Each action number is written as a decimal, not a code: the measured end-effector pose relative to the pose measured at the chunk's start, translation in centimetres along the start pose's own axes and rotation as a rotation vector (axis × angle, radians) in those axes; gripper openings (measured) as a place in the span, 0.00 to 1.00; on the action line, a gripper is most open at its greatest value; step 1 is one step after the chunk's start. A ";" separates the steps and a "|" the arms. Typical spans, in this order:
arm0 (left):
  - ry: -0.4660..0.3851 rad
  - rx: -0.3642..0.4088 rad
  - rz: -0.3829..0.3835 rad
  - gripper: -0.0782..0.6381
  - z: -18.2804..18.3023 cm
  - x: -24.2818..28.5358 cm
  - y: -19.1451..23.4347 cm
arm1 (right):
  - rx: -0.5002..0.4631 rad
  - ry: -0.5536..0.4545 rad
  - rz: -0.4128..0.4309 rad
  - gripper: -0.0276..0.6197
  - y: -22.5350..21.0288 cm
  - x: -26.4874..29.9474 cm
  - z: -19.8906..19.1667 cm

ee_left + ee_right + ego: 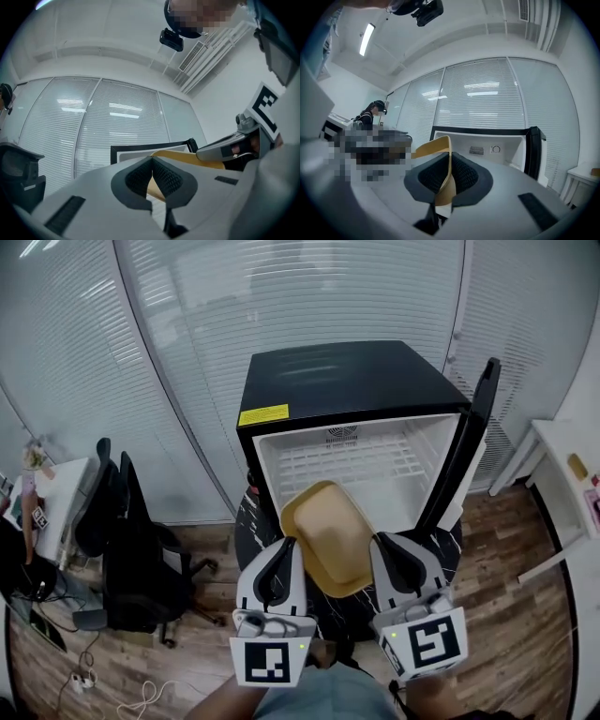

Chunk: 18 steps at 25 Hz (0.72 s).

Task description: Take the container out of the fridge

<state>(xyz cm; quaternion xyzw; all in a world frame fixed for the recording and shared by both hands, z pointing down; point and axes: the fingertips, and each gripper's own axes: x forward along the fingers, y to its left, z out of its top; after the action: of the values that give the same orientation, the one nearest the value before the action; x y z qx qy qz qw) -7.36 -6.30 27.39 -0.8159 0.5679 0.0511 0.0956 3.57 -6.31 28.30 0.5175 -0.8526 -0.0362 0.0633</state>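
Container (328,532), yellow, shallow: held in the air just in front of the open fridge (347,381), outside its white compartment. Left gripper (287,547) clamped on its left rim; right gripper (382,545) clamped on its right rim. Door (469,442) stands open at the right.

Shallow tan plastic container (328,538), rounded corners, empty, tilted, aloft just before small black fridge (337,381); door (472,442) open, white interior.

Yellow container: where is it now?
Head view, centre: yellow container held between left gripper and right gripper, each clamped on a side rim, at the mouth of the open black mini fridge.
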 end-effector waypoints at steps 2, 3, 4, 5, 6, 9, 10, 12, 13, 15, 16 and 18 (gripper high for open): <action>-0.012 -0.002 -0.009 0.13 0.3 -0.3 0.0 | -0.005 -0.006 -0.015 0.09 0.3 -0.6 0.2; -0.022 -0.002 -0.013 0.13 0.5 -0.4 0.0 | -0.007 -0.008 -0.022 0.09 0.4 -0.9 0.3; -0.030 -0.005 -0.015 0.13 0.6 -0.5 0.0 | -0.009 -0.010 -0.029 0.09 0.5 -1.1 0.4; -0.035 -0.010 -0.016 0.13 0.7 -0.6 0.0 | -0.011 -0.011 -0.034 0.09 0.5 -1.3 0.4; -0.036 -0.014 -0.017 0.13 0.8 -0.7 -0.1 | -0.014 -0.012 -0.038 0.09 0.6 -1.5 0.5; -0.046 -0.015 -0.024 0.13 1.2 -0.8 -0.2 | -0.025 -0.027 -0.052 0.09 0.6 -2.0 1.0; -0.050 -0.016 -0.026 0.13 1.3 -0.9 -0.2 | -0.030 -0.040 -0.061 0.09 0.6 -2.1 1.3; -0.055 -0.015 -0.028 0.13 1.6 -0.9 -0.3 | -0.036 -0.056 -0.068 0.09 0.6 -2.2 1.6; -0.060 -0.015 -0.028 0.13 1.7 -0.9 -0.3 | -0.033 -0.048 -0.060 0.09 0.7 -2.2 1.4; -0.065 -0.014 -0.027 0.13 1.9 -0.9 -0.3 | -0.027 -0.033 -0.047 0.09 0.9 -2.3 1.0; -0.066 -0.013 -0.028 0.13 1.9 -1.0 -0.3 | -0.028 -0.031 -0.048 0.09 1.0 -2.3 1.0; -0.068 -0.010 -0.029 0.13 2.0 -1.0 -0.3 | -0.036 -0.042 -0.056 0.09 0.9 -2.3 1.2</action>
<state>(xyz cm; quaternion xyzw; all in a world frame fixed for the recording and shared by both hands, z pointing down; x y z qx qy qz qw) -7.34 -4.83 25.70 -0.8224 0.5520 0.0803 0.1116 3.70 -3.85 27.06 0.5391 -0.8381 -0.0642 0.0536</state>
